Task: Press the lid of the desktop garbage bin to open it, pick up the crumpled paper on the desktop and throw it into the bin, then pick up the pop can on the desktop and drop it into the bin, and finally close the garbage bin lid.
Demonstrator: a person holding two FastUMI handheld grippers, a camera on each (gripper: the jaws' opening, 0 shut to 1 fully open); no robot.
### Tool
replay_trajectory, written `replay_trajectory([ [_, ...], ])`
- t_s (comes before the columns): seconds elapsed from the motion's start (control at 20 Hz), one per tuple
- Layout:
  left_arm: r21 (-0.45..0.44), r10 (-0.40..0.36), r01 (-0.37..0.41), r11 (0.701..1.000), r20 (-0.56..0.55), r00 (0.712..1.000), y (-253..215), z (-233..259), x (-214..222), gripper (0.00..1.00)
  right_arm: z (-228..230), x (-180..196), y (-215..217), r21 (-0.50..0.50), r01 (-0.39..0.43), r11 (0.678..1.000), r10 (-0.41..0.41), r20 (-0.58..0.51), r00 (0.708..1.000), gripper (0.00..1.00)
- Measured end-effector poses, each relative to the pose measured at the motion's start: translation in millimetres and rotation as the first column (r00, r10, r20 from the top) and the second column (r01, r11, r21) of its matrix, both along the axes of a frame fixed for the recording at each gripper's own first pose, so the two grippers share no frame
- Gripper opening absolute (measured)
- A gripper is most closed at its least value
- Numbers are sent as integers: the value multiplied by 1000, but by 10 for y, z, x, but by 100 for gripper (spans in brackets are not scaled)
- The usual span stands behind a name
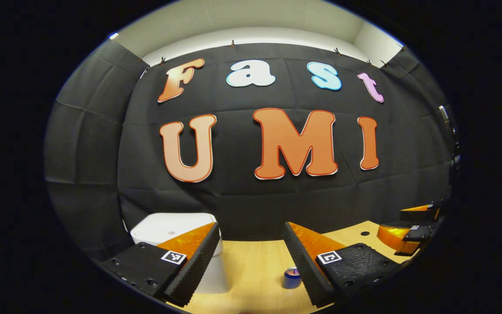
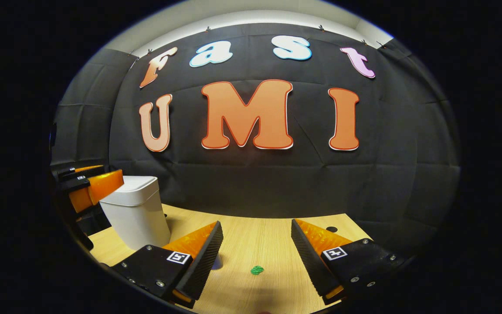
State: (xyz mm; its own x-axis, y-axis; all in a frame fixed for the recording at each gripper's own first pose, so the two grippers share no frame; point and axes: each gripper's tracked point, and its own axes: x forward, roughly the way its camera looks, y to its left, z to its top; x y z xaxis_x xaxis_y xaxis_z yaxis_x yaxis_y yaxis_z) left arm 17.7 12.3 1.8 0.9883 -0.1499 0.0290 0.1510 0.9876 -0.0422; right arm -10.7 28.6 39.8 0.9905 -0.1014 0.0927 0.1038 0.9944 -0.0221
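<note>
In the left gripper view, I am holding my left gripper (image 1: 251, 261) above the wooden desktop (image 1: 255, 266) with its two fingers spread wide and nothing between them. The white garbage bin (image 1: 168, 226) is standing just behind my left finger, which is covering part of its front; its lid (image 1: 172, 223) is lying flat and shut. The pop can (image 1: 291, 277) is standing upright on the desktop to the right of the bin, well apart from it, and close against the inner edge of my right finger; whether it is touching the finger I cannot tell. Far to the right of the bin, at the edge of the view, my right gripper (image 1: 414, 226) is showing side-on, its fingers apart.

In the right gripper view, I am holding my right gripper (image 2: 255, 257) wide open too, gripping nothing. The bin is standing to the left, lid down, beyond my left finger. The crumpled paper (image 2: 257, 270), small and green, is lying on the desktop to the right of the bin, between my two fingers and touching neither. My left gripper is showing just to the left of the bin, level with its lid.
</note>
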Motion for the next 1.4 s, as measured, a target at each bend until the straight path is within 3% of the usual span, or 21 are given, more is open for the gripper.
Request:
replay_trajectory([
  [0.3, -4, 168, -168, 986, 94, 981, 871, 531, 276, 94, 115, -9, -45, -11, 4, 1000, -4, 13, 1000, 94],
  [0.4, -5, 217, -218, 976, 88, 972, 1189, 625, 454, 91, 142, -4, -51, -12, 0, 1000, 0, 14, 1000, 94],
  [0.45, -5, 224, -225, 974, 80, 971, 1302, 667, 540, 94, 144, -5, -50, -10, -2, 1000, 3, 12, 1000, 94],
  [0.6, 10, 269, -270, 963, 56, 962, 1669, 682, 743, 84, 150, -7, -55, -11, -3, 1000, 3, 11, 1000, 94],
  [0.75, -47, 253, -252, 967, 24, 967, 1791, 644, 864, 58, 148, -12, -53, -14, -3, 1000, 3, 10, 1000, 94],
  [0.9, -113, 137, -148, 982, -103, 985, 1547, 234, 1005, 37, 114, -13, -48, -11, -4, 1000, 4, 4, 1000, 94],
  [0.95, -113, 123, -142, 983, -166, 979, 1516, 34, 1014, 14, 108, -9, -43, -10, -6, 1000, 6, 2, 1000, 94],
  [1.0, -106, 119, -147, 983, -235, 965, 1532, -201, 1062, 5, 90, -9, -38, -11, -5, 1000, 5, -3, 1000, 94],
  [1.05, -115, 92, -130, 985, -292, 952, 1505, -384, 1080, 0, 76, -7, -30, -11, -6, 1000, 6, -7, 1000, 94],
  [1.15, -134, 37, -93, 987, -374, 927, 1410, -622, 1157, 0, 52, -2, -21, -10, -8, 1000, 8, -14, 1000, 94],
  [1.25, -102, 69, -125, 987, -432, 899, 1487, -857, 1223, 0, 9, 2, -23, -11, -7, 1000, 7, -22, 1000, 94],
  [1.4, -132, 32, -100, 986, -438, 898, 1501, -949, 1241, 0, -50, 11, -17, -5, -8, 1000, 8, -33, 999, 94],
])
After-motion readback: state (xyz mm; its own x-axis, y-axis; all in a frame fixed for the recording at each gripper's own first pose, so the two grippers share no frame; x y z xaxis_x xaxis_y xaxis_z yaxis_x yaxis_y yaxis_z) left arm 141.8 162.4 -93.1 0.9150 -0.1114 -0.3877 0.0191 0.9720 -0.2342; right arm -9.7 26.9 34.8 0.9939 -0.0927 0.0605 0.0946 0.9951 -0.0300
